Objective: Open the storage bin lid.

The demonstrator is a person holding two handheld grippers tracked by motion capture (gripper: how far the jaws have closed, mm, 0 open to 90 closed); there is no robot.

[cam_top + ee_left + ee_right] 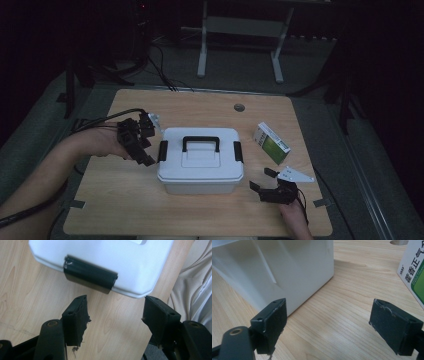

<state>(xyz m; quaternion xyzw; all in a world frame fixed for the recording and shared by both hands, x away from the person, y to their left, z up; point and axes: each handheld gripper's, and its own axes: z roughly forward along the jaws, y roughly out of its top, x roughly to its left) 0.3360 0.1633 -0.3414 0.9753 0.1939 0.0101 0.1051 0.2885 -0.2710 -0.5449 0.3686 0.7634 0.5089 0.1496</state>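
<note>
Where grain runs pale, glossy rounded white box [200, 167], black latch [90, 274]

White plastic storage box [200, 162], lid closed, standing upright at the middle of the wooden table [125, 200]. A black carry handle [200, 143] lies flat on the lid; a black latch [88, 273] sits at each end.

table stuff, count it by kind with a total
White plastic storage box with a black handle and black side latches: 1
Green and white cardboard carton: 1
Black two-jaw grippers, left gripper and right gripper: 2
Total: 4
</note>
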